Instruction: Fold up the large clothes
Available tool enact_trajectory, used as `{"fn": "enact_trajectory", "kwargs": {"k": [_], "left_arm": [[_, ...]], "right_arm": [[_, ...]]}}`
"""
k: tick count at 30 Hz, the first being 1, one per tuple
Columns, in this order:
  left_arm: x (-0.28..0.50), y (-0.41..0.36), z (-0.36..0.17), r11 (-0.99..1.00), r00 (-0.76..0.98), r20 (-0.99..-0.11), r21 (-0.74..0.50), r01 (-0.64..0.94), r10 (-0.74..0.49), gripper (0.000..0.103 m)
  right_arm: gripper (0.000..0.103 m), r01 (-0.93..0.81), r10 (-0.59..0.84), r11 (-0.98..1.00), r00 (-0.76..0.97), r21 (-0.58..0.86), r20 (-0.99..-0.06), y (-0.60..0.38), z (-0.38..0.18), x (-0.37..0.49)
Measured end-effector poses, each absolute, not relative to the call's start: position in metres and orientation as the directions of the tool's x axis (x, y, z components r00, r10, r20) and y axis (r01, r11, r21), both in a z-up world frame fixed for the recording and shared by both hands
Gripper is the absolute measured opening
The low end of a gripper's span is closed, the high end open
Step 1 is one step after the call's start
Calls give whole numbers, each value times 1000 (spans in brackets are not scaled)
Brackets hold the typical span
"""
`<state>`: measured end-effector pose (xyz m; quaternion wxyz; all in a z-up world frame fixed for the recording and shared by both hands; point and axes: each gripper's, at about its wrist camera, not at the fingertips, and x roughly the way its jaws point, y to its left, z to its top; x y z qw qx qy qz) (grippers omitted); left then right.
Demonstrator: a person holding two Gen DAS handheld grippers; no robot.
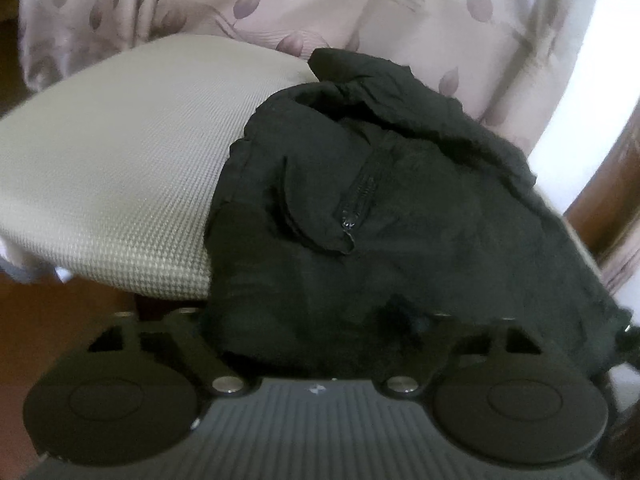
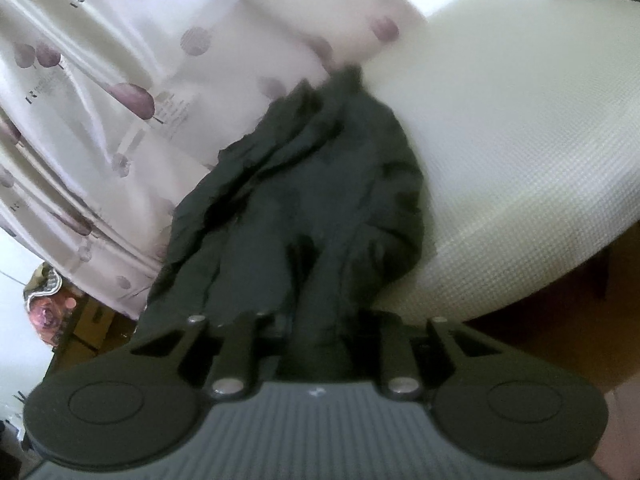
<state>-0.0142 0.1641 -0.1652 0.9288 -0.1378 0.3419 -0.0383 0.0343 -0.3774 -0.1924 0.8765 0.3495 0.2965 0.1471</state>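
- In the left wrist view, the garment (image 1: 380, 216) lies heaped ahead of the left gripper (image 1: 316, 320), its near edge draped over and between the jaws.
- The cushion (image 1: 120, 160) lies under it, spreading left of the jaws.
- The curtain (image 1: 280, 8) hangs behind both.
- In the right wrist view, the garment (image 2: 312, 200) runs forward from between the right gripper (image 2: 316, 328) jaws, the cushion (image 2: 520, 140) to its right, the curtain (image 2: 120, 100) to its left.

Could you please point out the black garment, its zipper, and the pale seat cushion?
black garment (image 1: 420, 248), left wrist view, on its crumpled middle.
zipper (image 1: 360, 196), left wrist view, midway along its teeth.
pale seat cushion (image 1: 120, 152), left wrist view, on bare woven fabric.
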Motion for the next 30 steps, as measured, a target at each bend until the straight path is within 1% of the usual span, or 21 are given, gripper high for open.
{"fn": "enact_trajectory", "kwargs": {"k": [2, 5, 7, 8, 10, 15, 17, 20, 22, 25, 26, 30], "left_arm": [[-13, 170, -165, 955, 758, -629, -296, -29, -172, 45], [-16, 180, -164, 940, 757, -627, -339, -50, -186, 31], [-18, 184, -163, 925, 759, -623, -372, -73, -191, 27], [-20, 186, -161, 917, 764, -616, -390, -85, -191, 24], [-22, 188, -156, 901, 785, -589, -423, -100, -190, 22], [-24, 191, -140, 864, 826, -527, -493, -105, -200, 21], [-24, 190, -131, 859, 841, -502, -504, -93, -203, 21], [-21, 189, -120, 857, 849, -490, -507, -93, -198, 21], [-20, 188, -117, 860, 845, -497, -501, -95, -196, 21], [-20, 181, -124, 906, 808, -561, -415, -86, -180, 21], [-22, 182, -130, 908, 796, -577, -410, -89, -183, 21], [-30, 180, -140, 922, 784, -595, -378, -81, -175, 22]], "right_arm": [[24, -51, 470, 708, 779, 704, -415, -377, -193, 36], [24, -26, 463, 708, 771, 705, -437, -376, -198, 43], [24, -28, 467, 702, 773, 711, -430, -374, -200, 44], [21, -38, 471, 698, 777, 715, -418, -374, -199, 43], [18, -75, 488, 677, 790, 732, -371, -374, -195, 38], [18, -130, 513, 624, 812, 771, -278, -380, -177, 36], [18, -150, 519, 611, 817, 777, -251, -380, -168, 40], [18, -183, 530, 592, 822, 785, -209, -379, -153, 48], [18, -200, 537, 578, 823, 792, -184, -380, -144, 53], [18, -217, 547, 558, 822, 801, -158, -379, -135, 58], [18, -220, 547, 566, 821, 795, -162, -378, -133, 58], [18, -199, 553, 567, 812, 799, -190, -377, -141, 55]]}}
